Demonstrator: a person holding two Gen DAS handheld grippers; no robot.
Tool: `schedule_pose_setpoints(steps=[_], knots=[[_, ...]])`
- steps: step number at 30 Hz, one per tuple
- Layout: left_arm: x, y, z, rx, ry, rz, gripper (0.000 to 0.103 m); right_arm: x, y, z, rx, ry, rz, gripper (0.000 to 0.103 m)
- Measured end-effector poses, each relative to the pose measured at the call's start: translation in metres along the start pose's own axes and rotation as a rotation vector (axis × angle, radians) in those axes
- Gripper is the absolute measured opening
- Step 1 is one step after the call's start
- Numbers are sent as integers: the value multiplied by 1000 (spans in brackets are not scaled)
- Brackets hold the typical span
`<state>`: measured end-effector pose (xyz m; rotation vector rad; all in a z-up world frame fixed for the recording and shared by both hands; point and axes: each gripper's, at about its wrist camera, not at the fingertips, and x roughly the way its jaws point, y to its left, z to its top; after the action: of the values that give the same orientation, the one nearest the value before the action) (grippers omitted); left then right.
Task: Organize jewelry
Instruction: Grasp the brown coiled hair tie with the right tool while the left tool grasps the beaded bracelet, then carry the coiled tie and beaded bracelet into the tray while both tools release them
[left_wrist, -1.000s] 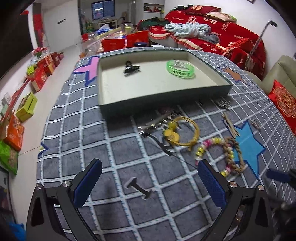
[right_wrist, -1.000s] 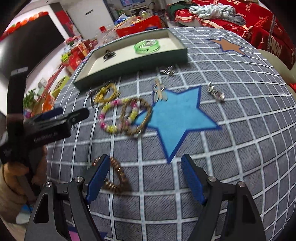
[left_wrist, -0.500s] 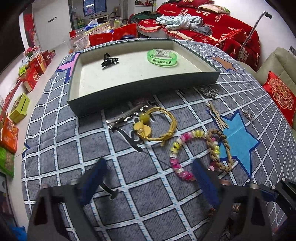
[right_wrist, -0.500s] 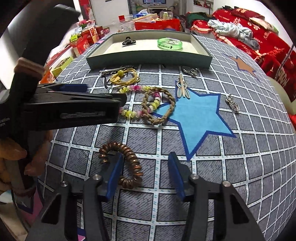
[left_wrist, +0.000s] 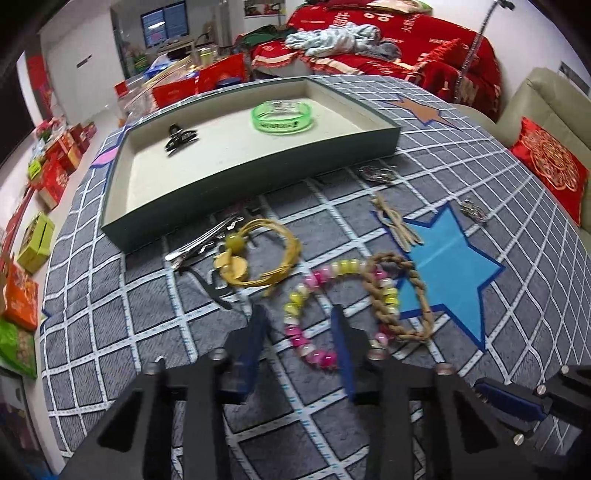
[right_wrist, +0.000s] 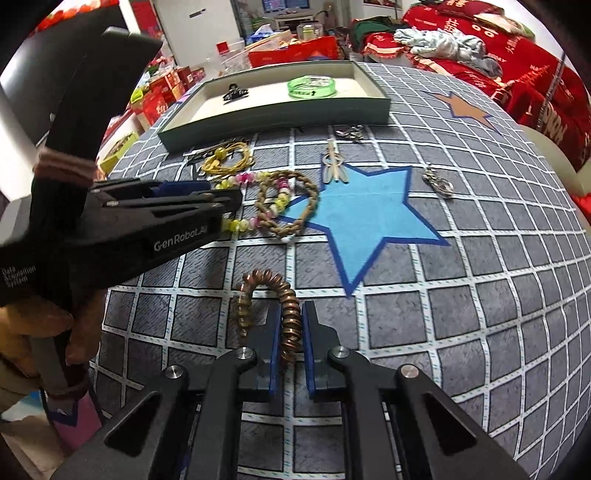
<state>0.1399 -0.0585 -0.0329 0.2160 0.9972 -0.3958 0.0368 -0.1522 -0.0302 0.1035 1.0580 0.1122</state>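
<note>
My right gripper (right_wrist: 289, 321) is shut on a copper coil bracelet (right_wrist: 258, 284) lying on the grey grid cloth. My left gripper (left_wrist: 299, 325) is partly closed, its jaws standing either side of the pink and yellow bead bracelet (left_wrist: 317, 273), not touching it that I can see. A braided rope bracelet (left_wrist: 406, 288) overlaps the beads. A yellow cord bracelet (left_wrist: 258, 254) and metal hair clips (left_wrist: 203, 247) lie near the green tray (left_wrist: 258, 184). The tray holds a green bangle (left_wrist: 282, 114) and a black claw clip (left_wrist: 181, 136).
A straw bow (left_wrist: 397, 225), a silver clip (left_wrist: 376, 173) and a small metal charm (left_wrist: 474, 212) lie on the cloth by the blue star (left_wrist: 450, 266). The left gripper's body (right_wrist: 147, 221) shows at the left of the right wrist view. A sofa and boxes surround the table.
Both grippers have closed in. The right one has shut on the copper coil bracelet. The left one has moved forward and right to straddle the bead bracelet.
</note>
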Motion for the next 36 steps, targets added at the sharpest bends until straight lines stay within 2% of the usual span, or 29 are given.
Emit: schedule_pose_setpoints(steps=[1,2,7,14,22,30,36], knots=[[0,-2,0,7,-3,-1,29,-1,-2,0,6,-3,0,12],[-1,-3,0,12,-3,-2,27,-3,-4,0,11,-7,1,12],[-11,1,-1,-22,-23,-66,27,-8,-10,0,33,-23,3,12],[-36,6,1,-29,-81,-88,27,-17,-17,6,59,-47,14,12],[-52,17,6,-52,-112,-107,27,-26,-24,20,78,-78,26,12],[-66,32,17,-83,-149,-115,27,-38,-31,49,91,-120,52,12],[-72,47,35,-100,-192,-97,27,-44,-38,88,93,-159,71,12]])
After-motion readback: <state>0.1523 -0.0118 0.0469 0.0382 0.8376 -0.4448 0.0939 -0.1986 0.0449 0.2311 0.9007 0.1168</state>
